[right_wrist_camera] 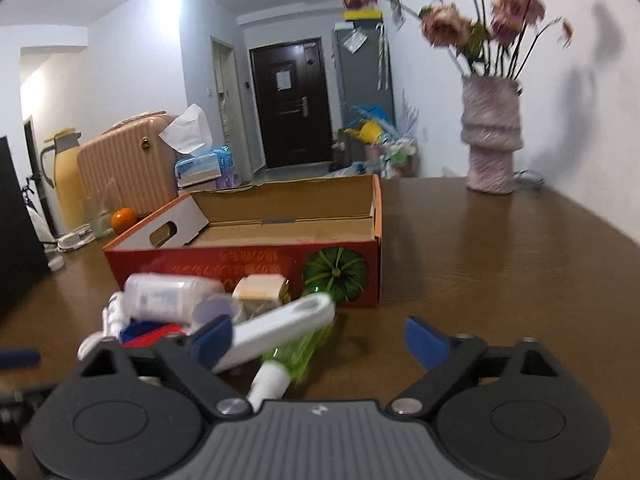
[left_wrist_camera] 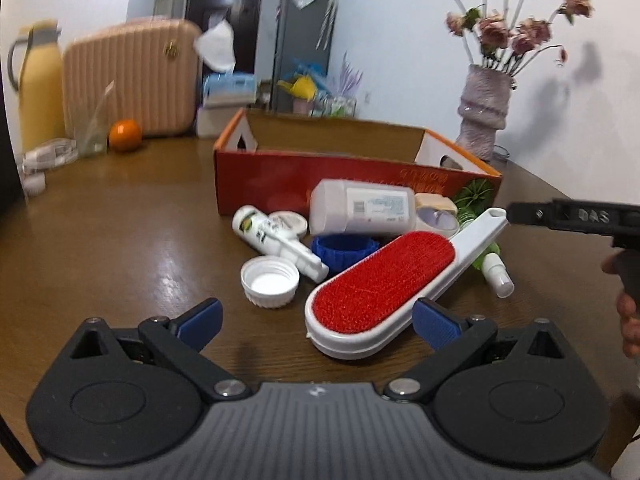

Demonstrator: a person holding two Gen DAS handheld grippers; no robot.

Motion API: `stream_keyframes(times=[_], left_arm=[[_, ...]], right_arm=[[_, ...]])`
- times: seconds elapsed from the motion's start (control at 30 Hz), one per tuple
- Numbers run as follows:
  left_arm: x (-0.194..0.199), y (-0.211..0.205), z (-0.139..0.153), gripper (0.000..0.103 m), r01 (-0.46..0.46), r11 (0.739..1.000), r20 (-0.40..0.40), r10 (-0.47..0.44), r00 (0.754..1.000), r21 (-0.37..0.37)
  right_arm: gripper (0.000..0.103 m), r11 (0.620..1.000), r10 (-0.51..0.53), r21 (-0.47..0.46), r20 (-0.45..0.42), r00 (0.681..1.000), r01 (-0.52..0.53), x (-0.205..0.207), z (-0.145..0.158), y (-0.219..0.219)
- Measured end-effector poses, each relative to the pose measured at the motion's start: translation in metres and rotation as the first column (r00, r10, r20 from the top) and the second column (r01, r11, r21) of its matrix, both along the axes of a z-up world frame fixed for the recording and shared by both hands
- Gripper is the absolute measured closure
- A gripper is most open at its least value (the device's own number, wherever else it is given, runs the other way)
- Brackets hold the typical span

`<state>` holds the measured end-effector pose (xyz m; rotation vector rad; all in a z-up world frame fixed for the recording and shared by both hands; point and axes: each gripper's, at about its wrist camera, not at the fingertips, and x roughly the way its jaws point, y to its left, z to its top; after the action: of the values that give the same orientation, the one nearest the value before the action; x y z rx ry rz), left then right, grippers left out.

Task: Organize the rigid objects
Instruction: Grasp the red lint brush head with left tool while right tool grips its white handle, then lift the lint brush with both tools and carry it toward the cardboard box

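A pile of small objects lies on the brown table in front of an open red cardboard box. The pile holds a red and white lint brush, a large white bottle, a small white tube, a white cap, a blue lid and a green spray bottle. My left gripper is open, low over the table, with the brush head between its fingers. My right gripper is open above the green spray bottle and the brush handle.
A grey vase with dried flowers stands at the back right. A pink case, a yellow jug, an orange and a tissue box stand at the back left. The right gripper's body shows at the left wrist view's right edge.
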<state>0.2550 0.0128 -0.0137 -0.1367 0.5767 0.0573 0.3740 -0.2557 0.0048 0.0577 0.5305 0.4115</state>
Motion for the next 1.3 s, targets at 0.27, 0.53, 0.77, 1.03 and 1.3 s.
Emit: stream_keyframes(times=[0.27,0.53,0.77,1.03,1.3], left_arm=[[0.008,-0.001,0.0,0.049,-0.014,0.992,0.021,0.017,1.0,-0.122],[0.009,0.008,0.0,0.055,-0.055,0.971,0.011,0.06,0.998,-0.234],[-0.025,0.006,0.015,0.069,0.017,0.947,0.048,-0.002,0.999,-0.322],[-0.064,0.028,0.013,0.036,-0.13,0.97,0.04,0.141,0.989,-0.206],[-0.053,0.038,0.002,0.028,-0.151,0.976,-0.033,0.148,0.988,-0.159]], right_arm=[[0.072,0.986,0.077,0.154,-0.115,0.99,-0.059,0.052,-0.018,-0.008],[0.091,0.984,0.032,0.178,-0.137,0.99,-0.007,0.044,-0.014,-0.022],[0.097,0.946,0.13,0.314,-0.154,0.979,-0.076,0.001,-0.009,-0.022],[0.089,0.962,0.124,0.26,-0.141,0.982,-0.085,-0.061,-0.014,-0.003],[0.079,0.989,0.035,0.145,-0.147,0.989,-0.013,-0.048,-0.016,-0.009]])
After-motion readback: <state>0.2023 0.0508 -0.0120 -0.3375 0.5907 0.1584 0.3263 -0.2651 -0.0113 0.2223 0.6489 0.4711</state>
